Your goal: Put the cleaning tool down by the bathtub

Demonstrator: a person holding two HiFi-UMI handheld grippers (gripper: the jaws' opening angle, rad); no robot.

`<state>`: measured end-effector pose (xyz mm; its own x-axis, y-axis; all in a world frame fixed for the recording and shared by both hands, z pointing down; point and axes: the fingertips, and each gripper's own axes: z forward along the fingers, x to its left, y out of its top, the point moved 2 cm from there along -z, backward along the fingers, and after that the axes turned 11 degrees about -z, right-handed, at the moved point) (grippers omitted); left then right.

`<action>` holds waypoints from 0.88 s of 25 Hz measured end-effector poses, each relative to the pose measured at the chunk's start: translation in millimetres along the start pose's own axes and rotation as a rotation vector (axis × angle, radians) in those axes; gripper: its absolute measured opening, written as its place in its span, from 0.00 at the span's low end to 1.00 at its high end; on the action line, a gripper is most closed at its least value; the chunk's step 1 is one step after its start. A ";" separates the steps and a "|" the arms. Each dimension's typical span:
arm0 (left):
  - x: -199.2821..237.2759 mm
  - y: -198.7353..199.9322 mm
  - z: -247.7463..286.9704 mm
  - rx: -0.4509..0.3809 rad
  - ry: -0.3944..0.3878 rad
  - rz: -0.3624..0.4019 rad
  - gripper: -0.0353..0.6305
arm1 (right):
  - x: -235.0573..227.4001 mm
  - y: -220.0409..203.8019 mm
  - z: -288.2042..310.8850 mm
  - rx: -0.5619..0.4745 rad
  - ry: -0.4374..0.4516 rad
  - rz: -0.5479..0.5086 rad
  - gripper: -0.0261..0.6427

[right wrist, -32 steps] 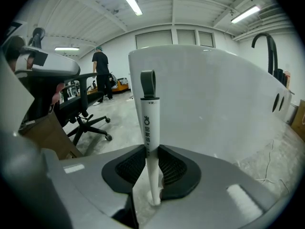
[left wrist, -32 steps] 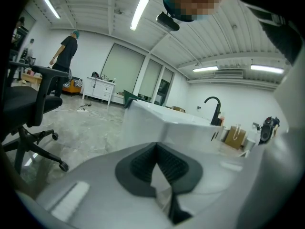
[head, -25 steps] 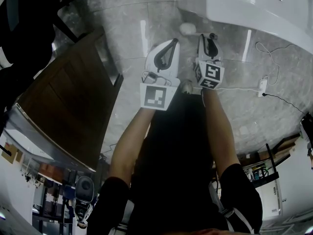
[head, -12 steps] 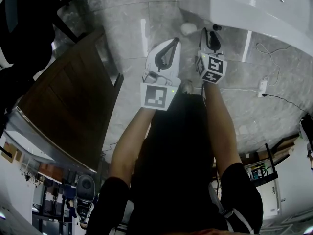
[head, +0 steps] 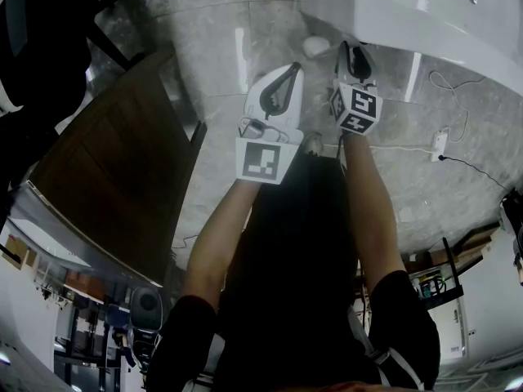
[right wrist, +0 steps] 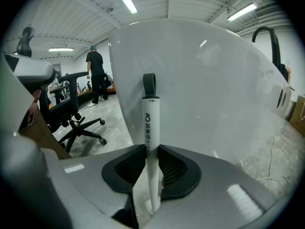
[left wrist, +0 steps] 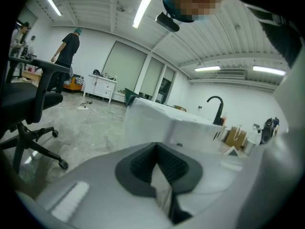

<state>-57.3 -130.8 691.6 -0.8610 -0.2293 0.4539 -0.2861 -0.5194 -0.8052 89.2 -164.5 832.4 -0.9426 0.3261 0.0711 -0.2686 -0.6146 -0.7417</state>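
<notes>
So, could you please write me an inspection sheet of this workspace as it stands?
Surface: glossy grey stone-look floor.
Job's things: white bathtub; cleaning tool, a white handle with a dark loop, held upright close to the tub wall.
Clutter: wooden table and office chair at the left.
Grippers: right gripper shut on the tool's handle; left gripper shut, nothing between its jaws.
Cables: white cable with an adapter, and a black cable, on the floor at the right.
Surroundings: a person standing in the background; black faucet beyond the tub.
</notes>
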 end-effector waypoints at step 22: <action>1.1 3.7 -7.4 0.000 0.030 0.003 0.06 | -1.0 -2.9 -5.6 0.016 -0.001 0.011 0.25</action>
<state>-62.4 -126.9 686.3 -0.8741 -0.2063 0.4397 -0.2833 -0.5188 -0.8066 92.0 -159.0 830.7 -0.9456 0.3189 0.0636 -0.2615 -0.6294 -0.7317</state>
